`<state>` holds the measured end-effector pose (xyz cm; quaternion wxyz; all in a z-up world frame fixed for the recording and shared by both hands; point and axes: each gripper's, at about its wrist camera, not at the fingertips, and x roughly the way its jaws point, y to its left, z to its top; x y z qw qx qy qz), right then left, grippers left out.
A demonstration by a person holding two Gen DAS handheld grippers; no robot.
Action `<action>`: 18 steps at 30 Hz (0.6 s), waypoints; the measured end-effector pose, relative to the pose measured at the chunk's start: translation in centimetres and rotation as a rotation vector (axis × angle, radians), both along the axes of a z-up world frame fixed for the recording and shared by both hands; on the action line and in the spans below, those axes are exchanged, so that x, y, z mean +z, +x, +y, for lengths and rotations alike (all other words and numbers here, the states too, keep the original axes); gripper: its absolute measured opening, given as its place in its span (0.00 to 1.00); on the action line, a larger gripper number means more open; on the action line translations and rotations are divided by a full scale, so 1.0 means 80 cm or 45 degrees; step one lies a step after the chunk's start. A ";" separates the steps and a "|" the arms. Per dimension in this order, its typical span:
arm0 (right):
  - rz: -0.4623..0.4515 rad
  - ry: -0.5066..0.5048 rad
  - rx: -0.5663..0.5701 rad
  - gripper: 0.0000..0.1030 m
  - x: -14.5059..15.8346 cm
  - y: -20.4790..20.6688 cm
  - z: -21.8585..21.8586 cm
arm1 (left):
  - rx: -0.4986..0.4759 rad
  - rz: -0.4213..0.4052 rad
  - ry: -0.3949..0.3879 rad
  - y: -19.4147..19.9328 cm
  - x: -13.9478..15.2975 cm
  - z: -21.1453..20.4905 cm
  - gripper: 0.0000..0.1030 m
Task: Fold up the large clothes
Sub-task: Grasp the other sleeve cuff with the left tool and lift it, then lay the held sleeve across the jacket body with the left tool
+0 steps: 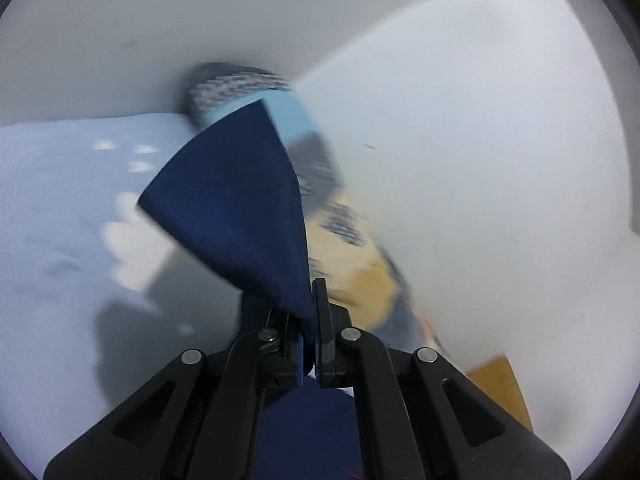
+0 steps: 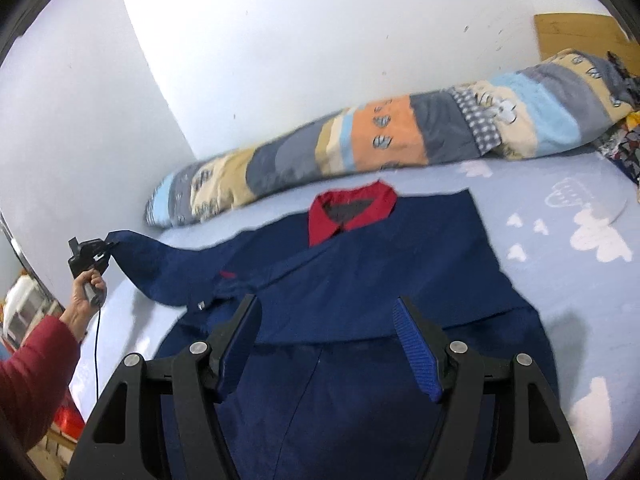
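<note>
1. Left wrist view. The left gripper, black-framed with blue pads, has its jaws closed on a fold of the large navy-blue garment; the cloth fans upward and to the left from between the pads, and more of it shows below the frame at the bottom edge. Behind the cloth lie the pale blue bedsheet with white cloud prints, a blurred roll of striped patchwork quilt and the white wall. The picture is smeared, so finer detail cannot be told.

2. Right wrist view. The right gripper stands with its jaws well apart above the garment; nothing lies between the blue fingers, and whether their tips touch the cloth cannot be told.

3. Same view, the garment. It is spread flat on the bedsheet, its red collar towards the quilt roll, which runs along the wall.

4. Same view, left edge. The left gripper pinches the end of one navy sleeve, which is lifted clear of the bed and stretched sideways from the body of the garment. A hand in a red knitted sleeve holds this tool, and a thin black cable hangs from it.
</note>
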<state>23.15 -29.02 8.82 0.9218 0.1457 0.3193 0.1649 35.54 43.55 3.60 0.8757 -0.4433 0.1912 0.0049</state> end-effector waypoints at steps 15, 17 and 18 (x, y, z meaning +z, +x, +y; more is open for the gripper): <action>-0.162 0.185 -0.203 0.69 0.050 -0.037 -0.117 | -0.653 -0.022 0.177 0.045 0.167 -0.469 0.01; -0.178 0.201 -0.226 0.69 0.054 -0.043 -0.130 | -0.737 0.005 0.169 0.048 0.145 -0.537 0.01; -0.186 0.206 -0.230 0.69 0.056 -0.046 -0.136 | -0.767 0.026 0.182 0.051 0.134 -0.568 0.01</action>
